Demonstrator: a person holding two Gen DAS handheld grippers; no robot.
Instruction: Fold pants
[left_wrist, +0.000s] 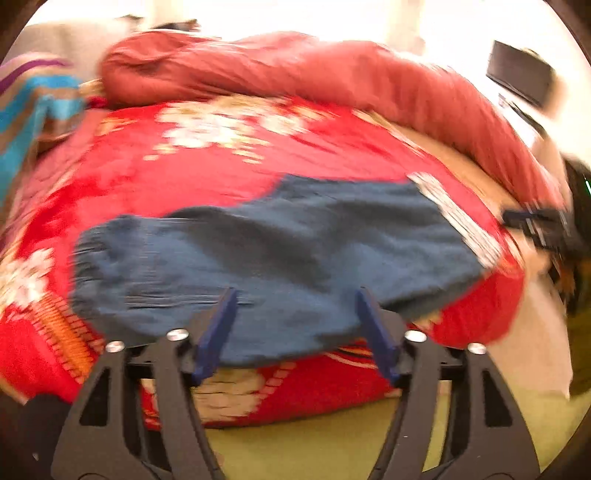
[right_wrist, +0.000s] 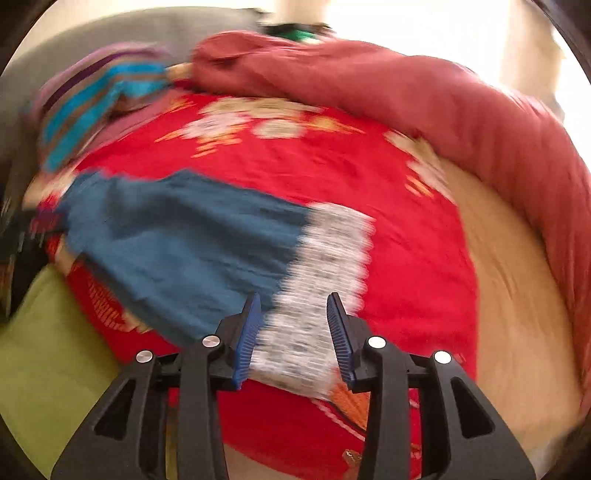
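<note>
Blue pants (left_wrist: 280, 254) lie flat on red blanket (left_wrist: 229, 173). Left gripper (left_wrist: 297, 314) spread wide, empty, over near edge. Right gripper (right_wrist: 293, 321) released above the pale cuff (right_wrist: 325, 277); contact unclear, blurred.

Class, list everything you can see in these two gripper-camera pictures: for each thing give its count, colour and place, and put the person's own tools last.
pants: one, blue with a white patterned band at one end, spread flat on the bedspread.
bedspread: one, bright red with white and orange flower patterns, covering the bed.
quilt: one, dull red, bunched along the far and right edges of the bed.
striped cloth: one, turquoise, purple and brown, at the far left corner.
floor: green, below the near edge of the bed.
left hand-held gripper: one, black with blue fingers, open over the pants' near edge.
right hand-held gripper: one, black with blue fingers, open over the white band.
</note>
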